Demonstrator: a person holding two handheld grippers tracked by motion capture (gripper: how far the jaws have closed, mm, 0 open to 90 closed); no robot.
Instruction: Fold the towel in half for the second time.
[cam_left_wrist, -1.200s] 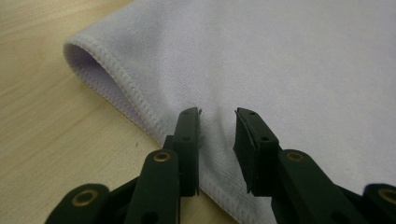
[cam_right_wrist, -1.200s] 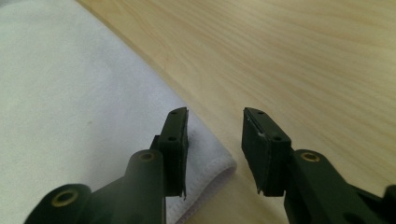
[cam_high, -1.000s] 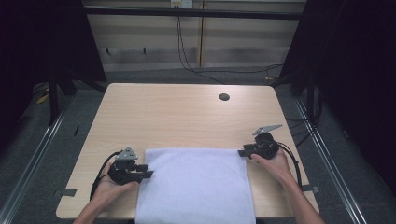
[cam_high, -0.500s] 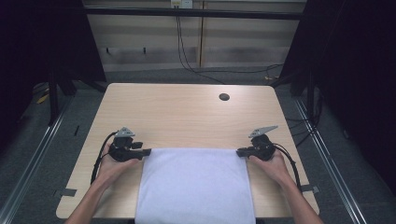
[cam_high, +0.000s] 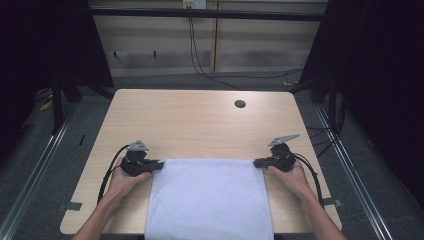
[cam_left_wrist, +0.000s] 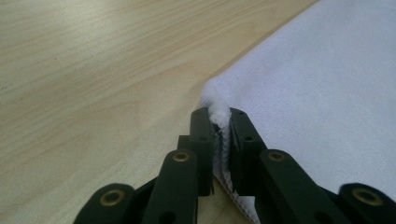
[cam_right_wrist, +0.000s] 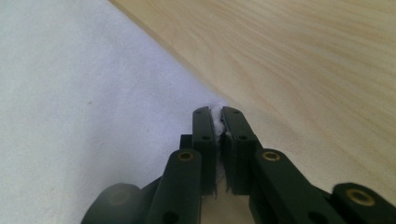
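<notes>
A white towel (cam_high: 207, 200) lies flat on the near part of the wooden table (cam_high: 200, 125) and hangs over the front edge. My left gripper (cam_high: 159, 165) is shut on the towel's far left corner. In the left gripper view the two black jaws pinch the folded corner of the towel (cam_left_wrist: 327, 84) at the left gripper (cam_left_wrist: 218, 116). My right gripper (cam_high: 257, 163) is shut on the far right corner. From the right gripper (cam_right_wrist: 217, 114) a thin bit of white towel (cam_right_wrist: 93, 93) cloth shows between the jaws.
A round cable hole (cam_high: 240, 104) sits in the table near its far right. Bare wood stretches beyond the towel. Dark frames and rails flank the table, and cables hang behind it.
Both grippers have slid away from the person across the table, the left one farther, dragging the towel's far edge with them. The far edge now lies straight between the two grippers.
</notes>
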